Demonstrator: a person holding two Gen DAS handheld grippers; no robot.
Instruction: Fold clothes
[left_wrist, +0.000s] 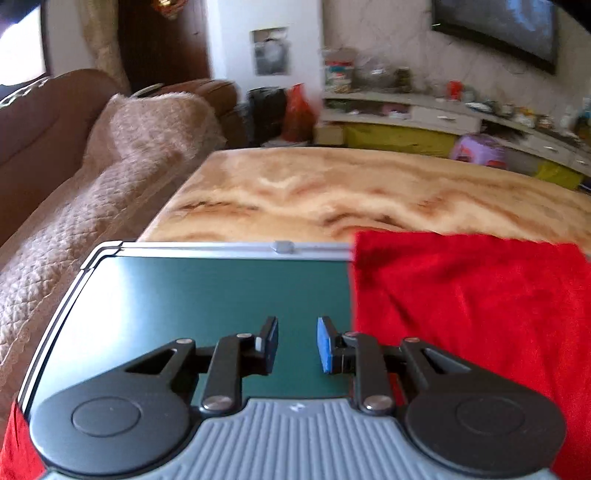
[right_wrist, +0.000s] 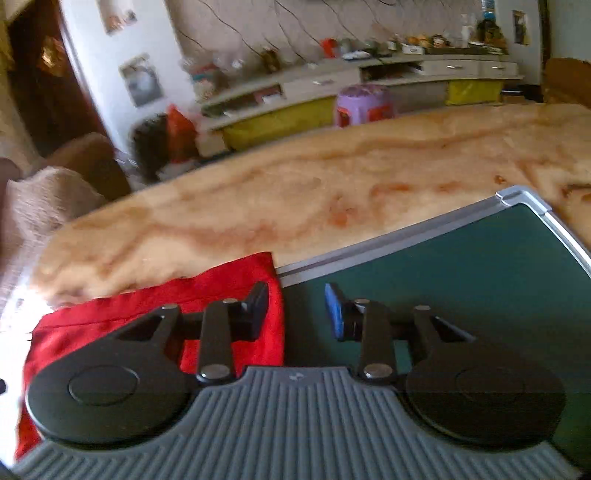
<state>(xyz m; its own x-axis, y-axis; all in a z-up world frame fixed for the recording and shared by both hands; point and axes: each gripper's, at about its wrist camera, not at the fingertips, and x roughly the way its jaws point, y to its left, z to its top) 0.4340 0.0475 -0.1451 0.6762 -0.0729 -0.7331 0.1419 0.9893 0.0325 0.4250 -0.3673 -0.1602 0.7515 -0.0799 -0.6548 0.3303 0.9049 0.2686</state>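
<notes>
A red garment (left_wrist: 472, 306) lies on a dark green board (left_wrist: 207, 295) with a silver frame, which rests on the marble-patterned table (left_wrist: 332, 188). In the left wrist view the garment covers the board's right part. My left gripper (left_wrist: 297, 345) is open and empty over the bare green surface, just left of the cloth's straight edge. In the right wrist view the garment (right_wrist: 229, 291) covers the board's (right_wrist: 461, 266) left part. My right gripper (right_wrist: 297, 312) is open and empty, straddling the cloth's right edge, left finger over the cloth.
A sofa with a beige quilted cover (left_wrist: 92, 192) stands left of the table. Beyond the table's (right_wrist: 295, 192) far edge are a low cluttered TV cabinet (right_wrist: 369, 77), a purple stool (right_wrist: 362, 103), and bags on the floor (left_wrist: 295, 110).
</notes>
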